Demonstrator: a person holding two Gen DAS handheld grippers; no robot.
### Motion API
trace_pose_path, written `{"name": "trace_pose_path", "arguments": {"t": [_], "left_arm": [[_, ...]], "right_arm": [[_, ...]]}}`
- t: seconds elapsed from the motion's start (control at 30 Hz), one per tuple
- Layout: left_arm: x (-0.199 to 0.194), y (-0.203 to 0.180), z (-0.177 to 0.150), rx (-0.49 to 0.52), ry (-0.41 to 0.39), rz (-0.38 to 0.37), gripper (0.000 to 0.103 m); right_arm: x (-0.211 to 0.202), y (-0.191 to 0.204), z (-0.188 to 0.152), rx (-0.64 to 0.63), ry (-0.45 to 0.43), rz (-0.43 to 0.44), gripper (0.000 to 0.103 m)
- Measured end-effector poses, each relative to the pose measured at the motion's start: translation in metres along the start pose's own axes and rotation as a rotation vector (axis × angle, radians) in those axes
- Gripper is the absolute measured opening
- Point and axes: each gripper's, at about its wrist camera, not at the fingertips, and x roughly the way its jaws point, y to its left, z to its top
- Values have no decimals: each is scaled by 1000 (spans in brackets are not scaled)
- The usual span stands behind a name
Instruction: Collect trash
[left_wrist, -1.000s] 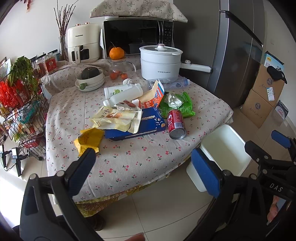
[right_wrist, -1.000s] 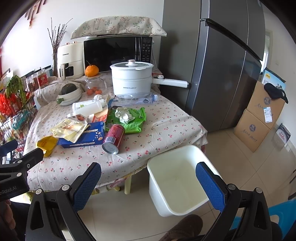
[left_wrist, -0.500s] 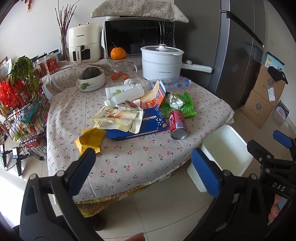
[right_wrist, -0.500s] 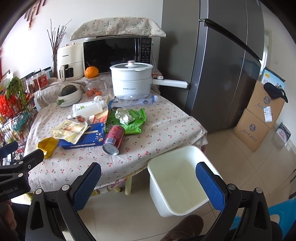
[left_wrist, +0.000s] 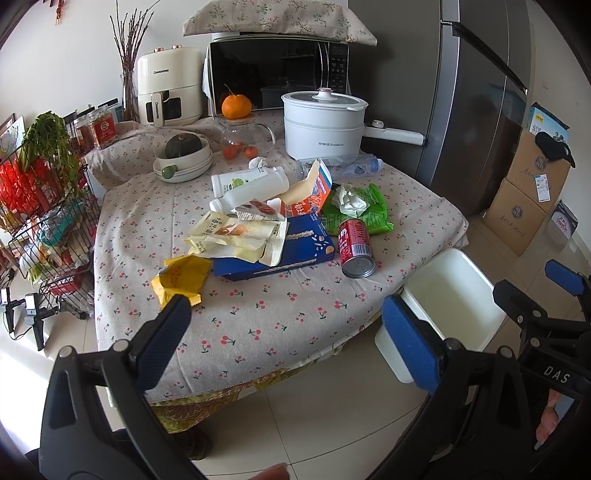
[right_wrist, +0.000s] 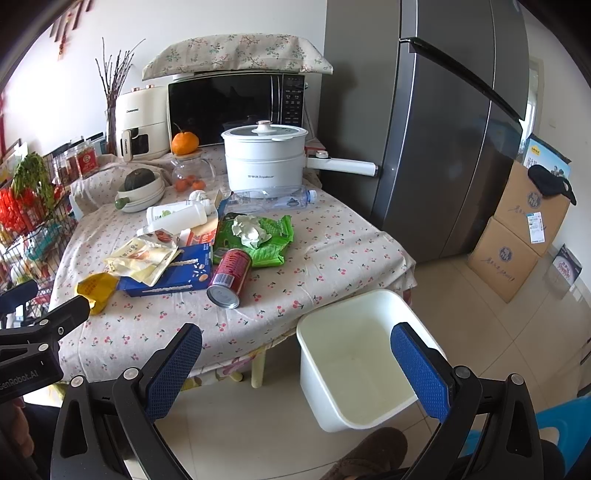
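Note:
Trash lies in a heap on the cherry-print table (left_wrist: 258, 325): a red can (left_wrist: 354, 246) on its side, a yellow wrapper (left_wrist: 179, 278), a blue box (left_wrist: 280, 251), a pale snack bag (left_wrist: 229, 234), a green bag (left_wrist: 365, 212) with crumpled paper (left_wrist: 349, 199), a white bottle (left_wrist: 251, 184) and a clear bottle (left_wrist: 343, 164). An empty white bin (right_wrist: 354, 358) stands on the floor by the table's right corner. My left gripper (left_wrist: 286, 338) is open, short of the table's front edge. My right gripper (right_wrist: 295, 365) is open above the floor beside the bin. The can (right_wrist: 229, 277) shows there too.
A white pot (left_wrist: 321, 123), microwave (left_wrist: 277, 72), air fryer (left_wrist: 168, 90), glass jar (left_wrist: 245, 138) and bowl (left_wrist: 183, 164) stand at the table's back. A wire rack (left_wrist: 33, 221) is left, a grey fridge (right_wrist: 443, 129) and cardboard boxes (right_wrist: 521, 236) right. A shoe (right_wrist: 369, 456) is near the bin.
Both grippers have drifted very slightly; the scene sits a touch lower and right in the left wrist view. Nothing on the table has moved.

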Motion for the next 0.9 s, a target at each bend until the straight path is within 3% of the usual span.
{"name": "trace_pose_path", "arguments": {"t": [0.9], "left_arm": [[4, 4, -5, -9, 1, 17, 102]], "right_arm": [[-1, 4, -1, -3, 0, -1, 103]]}}
